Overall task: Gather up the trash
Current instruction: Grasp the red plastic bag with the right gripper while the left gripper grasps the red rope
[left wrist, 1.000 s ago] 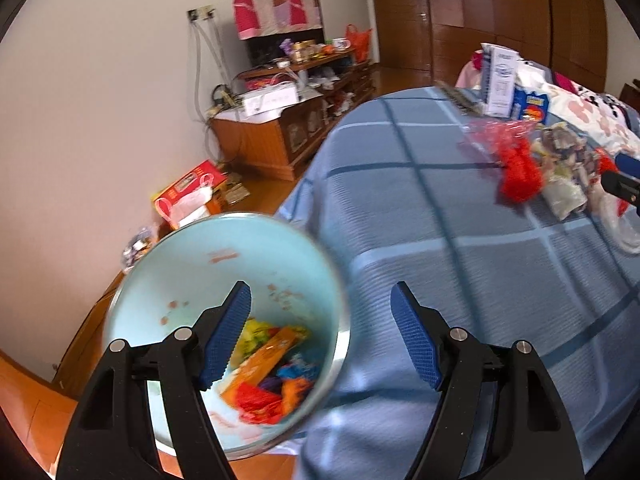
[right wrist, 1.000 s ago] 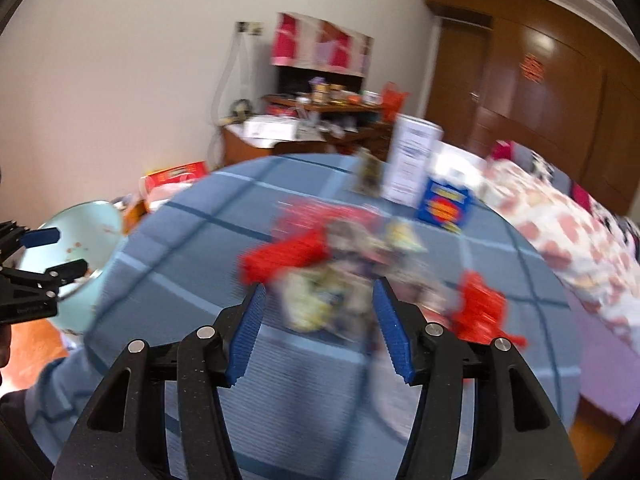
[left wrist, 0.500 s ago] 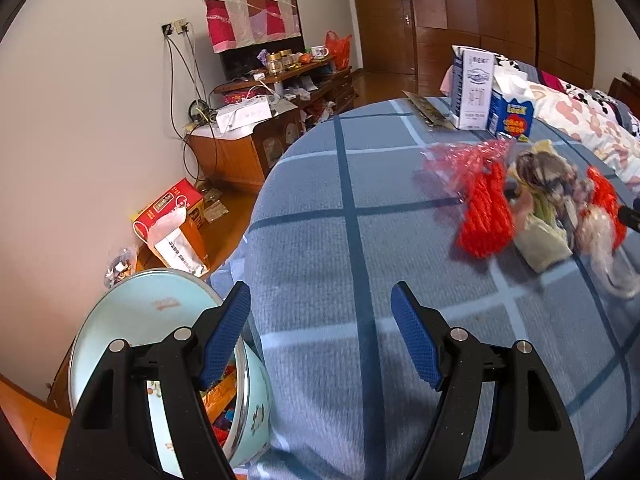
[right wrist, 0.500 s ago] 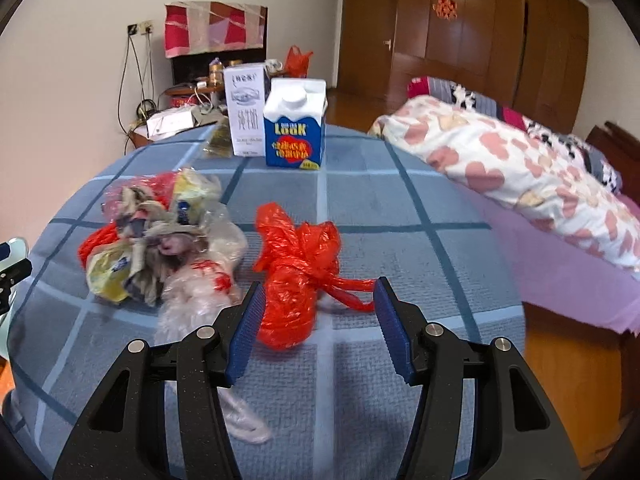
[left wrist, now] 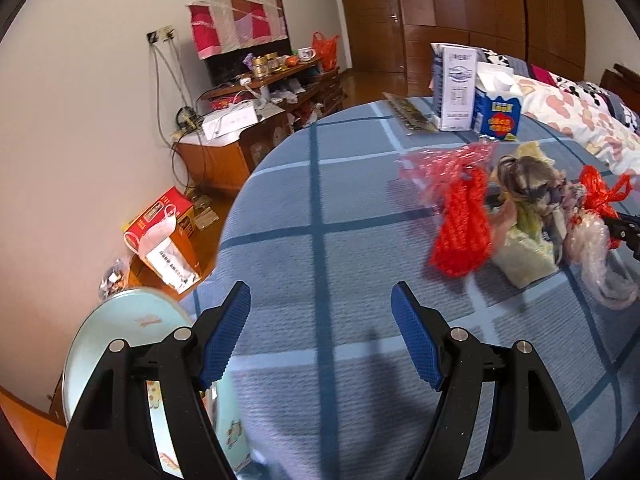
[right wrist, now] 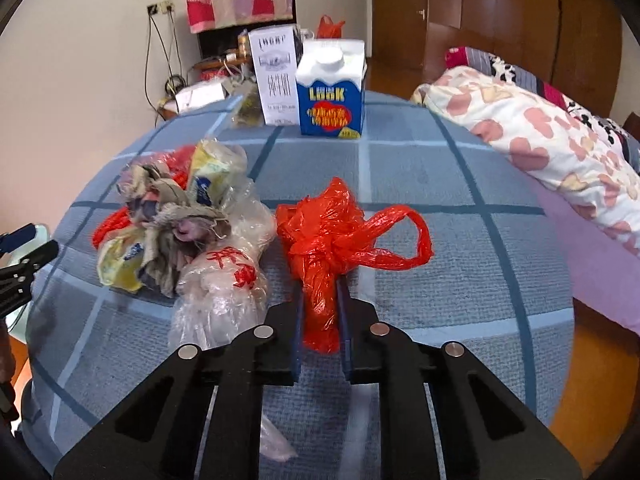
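Observation:
My right gripper (right wrist: 320, 300) is shut on a knotted red plastic bag (right wrist: 332, 236) lying on the blue checked table (right wrist: 440, 280). Left of it sits a clear plastic bag with red print (right wrist: 228, 284) and a heap of crumpled wrappers (right wrist: 172, 216). In the left wrist view the red bag (left wrist: 600, 196) is at the far right, beside a red mesh bag (left wrist: 464, 228) and the wrapper heap (left wrist: 524, 200). My left gripper (left wrist: 320, 332) is open and empty above the table's near edge. A pale blue trash bin (left wrist: 112, 336) stands below the table at lower left.
A white carton (right wrist: 278, 76) and a blue milk carton (right wrist: 332, 88) stand at the table's far side. A bed with a heart-print quilt (right wrist: 540, 136) lies to the right. A wooden TV cabinet (left wrist: 248, 136) and a red box (left wrist: 160, 216) stand by the wall.
My right gripper moved forward and shut on the red plastic bag. My left gripper swung from over the bin to above the table edge, still open.

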`<act>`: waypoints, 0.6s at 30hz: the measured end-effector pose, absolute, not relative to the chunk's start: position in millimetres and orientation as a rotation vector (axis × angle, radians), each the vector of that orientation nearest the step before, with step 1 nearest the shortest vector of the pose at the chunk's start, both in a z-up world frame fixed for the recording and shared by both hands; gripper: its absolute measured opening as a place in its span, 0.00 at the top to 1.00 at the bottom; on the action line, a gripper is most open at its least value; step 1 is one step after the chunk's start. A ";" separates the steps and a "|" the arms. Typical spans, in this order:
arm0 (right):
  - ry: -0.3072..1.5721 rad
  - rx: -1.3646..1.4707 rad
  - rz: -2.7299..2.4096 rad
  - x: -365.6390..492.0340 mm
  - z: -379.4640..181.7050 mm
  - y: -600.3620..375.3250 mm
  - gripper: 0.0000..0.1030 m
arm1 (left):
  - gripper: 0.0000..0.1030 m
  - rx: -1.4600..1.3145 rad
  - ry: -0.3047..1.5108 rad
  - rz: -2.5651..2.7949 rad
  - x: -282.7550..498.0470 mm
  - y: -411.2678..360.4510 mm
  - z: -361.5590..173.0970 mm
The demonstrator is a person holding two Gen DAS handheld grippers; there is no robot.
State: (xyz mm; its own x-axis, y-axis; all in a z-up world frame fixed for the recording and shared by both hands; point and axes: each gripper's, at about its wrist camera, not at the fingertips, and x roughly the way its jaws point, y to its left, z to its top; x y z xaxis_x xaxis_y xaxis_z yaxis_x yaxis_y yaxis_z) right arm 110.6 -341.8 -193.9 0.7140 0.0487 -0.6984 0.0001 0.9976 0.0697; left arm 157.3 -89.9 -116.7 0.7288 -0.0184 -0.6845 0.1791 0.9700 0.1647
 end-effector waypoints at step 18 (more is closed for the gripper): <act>0.664 0.106 -0.088 72.5 -182.1 -390.2 0.86 | 0.45 0.261 0.794 -0.225 185.1 -164.8 -126.7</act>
State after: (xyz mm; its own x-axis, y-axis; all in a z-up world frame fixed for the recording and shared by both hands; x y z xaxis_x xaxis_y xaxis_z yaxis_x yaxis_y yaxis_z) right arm 72.5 -390.2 -182.1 0.7839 -0.0475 -0.6191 0.1151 0.9909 0.0696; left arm 185.0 -164.8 -126.7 0.6799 -0.1006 -0.7263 0.2955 0.9442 0.1458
